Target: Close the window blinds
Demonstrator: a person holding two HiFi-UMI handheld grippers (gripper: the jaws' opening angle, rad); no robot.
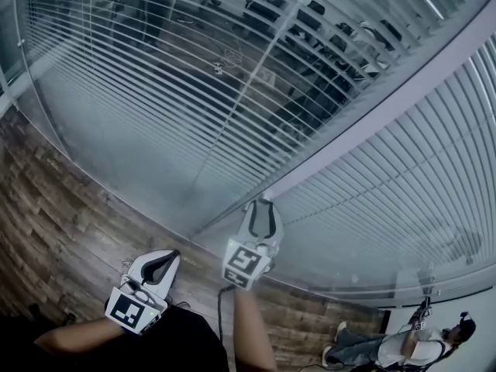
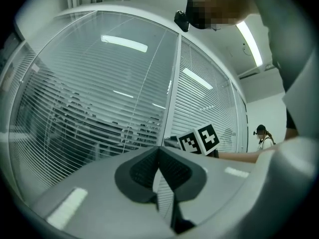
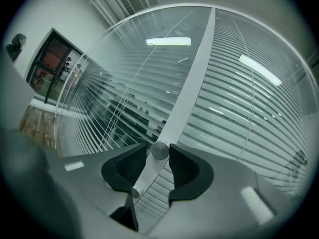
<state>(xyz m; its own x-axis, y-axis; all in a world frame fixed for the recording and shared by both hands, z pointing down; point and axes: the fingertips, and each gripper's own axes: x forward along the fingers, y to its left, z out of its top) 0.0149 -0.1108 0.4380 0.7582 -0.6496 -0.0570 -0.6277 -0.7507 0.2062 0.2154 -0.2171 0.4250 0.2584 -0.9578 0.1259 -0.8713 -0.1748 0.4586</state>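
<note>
A wood-plank floor [image 1: 46,208] runs along the foot of a glass wall at the far left of the head view. Above it hangs the left blind [image 1: 155,76]. Its slats lie flat and well apart, so desks and chairs of the room behind show through the gaps.

The left claw [image 1: 169,259] is held low and short of the glass, apart from the wall, with its marker cube [image 1: 130,308] nearest the person. In the left gripper view its two pads meet at the tips and nothing is between them.

To its right, the right claw [image 1: 263,208] reaches up to the white frame post [image 1: 372,122] that divides the two panes. In the right gripper view its jaws stand apart, with a round metal knob [image 3: 159,150] on the post between their tips. The knob sits close to both pads, and I see no clamping on it. A smaller knob [image 3: 135,190] sits lower on the same post, deeper in the gap between the jaws.

Right of the post hangs the right blind [image 1: 403,200]. Its slats are turned flat against the glass and overlap, so nothing shows through. In the lower right corner another person [image 1: 403,343] is partly in view, low down by the wall.
</note>
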